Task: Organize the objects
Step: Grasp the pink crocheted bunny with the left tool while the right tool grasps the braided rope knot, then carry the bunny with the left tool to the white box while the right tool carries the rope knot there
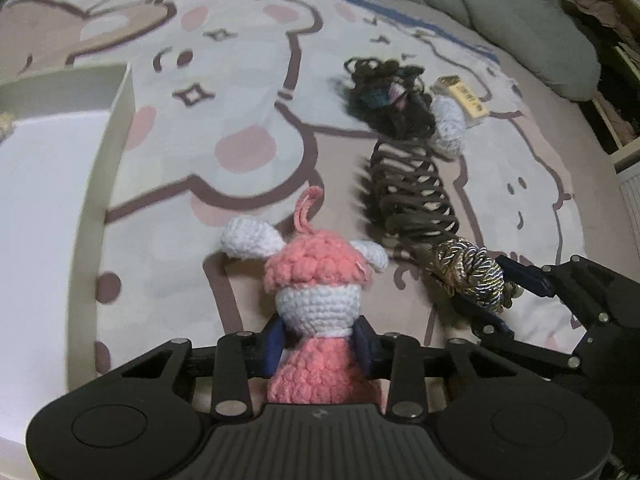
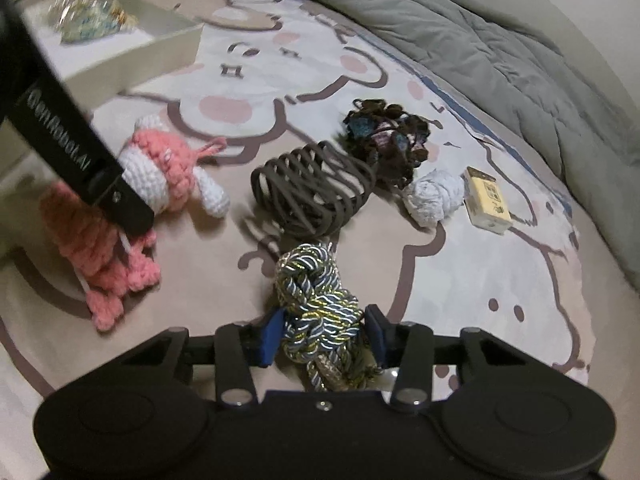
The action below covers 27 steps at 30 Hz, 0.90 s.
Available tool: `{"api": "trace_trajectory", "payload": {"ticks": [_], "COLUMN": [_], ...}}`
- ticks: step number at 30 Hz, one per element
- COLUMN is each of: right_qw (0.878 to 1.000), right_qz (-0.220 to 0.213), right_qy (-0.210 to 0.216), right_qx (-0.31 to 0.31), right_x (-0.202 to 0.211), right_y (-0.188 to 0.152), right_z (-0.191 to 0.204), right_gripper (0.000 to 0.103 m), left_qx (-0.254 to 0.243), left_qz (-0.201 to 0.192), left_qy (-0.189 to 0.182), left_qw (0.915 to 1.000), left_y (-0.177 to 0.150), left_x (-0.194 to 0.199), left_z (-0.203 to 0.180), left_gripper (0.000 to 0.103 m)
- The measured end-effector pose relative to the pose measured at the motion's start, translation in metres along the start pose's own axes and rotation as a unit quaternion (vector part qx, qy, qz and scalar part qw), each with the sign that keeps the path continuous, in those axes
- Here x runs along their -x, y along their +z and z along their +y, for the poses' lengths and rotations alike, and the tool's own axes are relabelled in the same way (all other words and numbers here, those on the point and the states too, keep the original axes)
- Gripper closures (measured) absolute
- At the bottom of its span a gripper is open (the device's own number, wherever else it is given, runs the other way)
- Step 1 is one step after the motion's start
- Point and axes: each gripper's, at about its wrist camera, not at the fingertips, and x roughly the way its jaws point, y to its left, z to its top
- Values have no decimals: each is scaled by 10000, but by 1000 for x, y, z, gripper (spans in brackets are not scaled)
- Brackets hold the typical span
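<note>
My left gripper is shut on a pink and white crochet doll, holding it by the body just above the bedsheet; the doll also shows in the right wrist view. My right gripper is shut on a knotted blue, gold and silver rope, seen in the left wrist view at the right. On the sheet beyond lie a brown hair claw, a dark scrunchie, a white knotted cloth and a small yellow box.
A white box stands at the left; in the right wrist view it holds a shiny item. A grey quilt lies along the far right. A bedside shelf is at the right edge.
</note>
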Motion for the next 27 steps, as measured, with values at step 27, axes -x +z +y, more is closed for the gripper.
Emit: {"api": "trace_trajectory", "payload": {"ticks": [27], "right_qw": [9345], "right_qz": [-660], "right_qy": [773], "right_qx": [-3411], "right_x": [71], "right_y": [13], "right_z": [-55], "right_gripper": [58], "left_qx": [-658], "left_qz": [-1479], "left_qy": [-48], "left_qw": [9868], "left_y": [2], "left_x": [90], "left_z": [3], "left_gripper": [65]}}
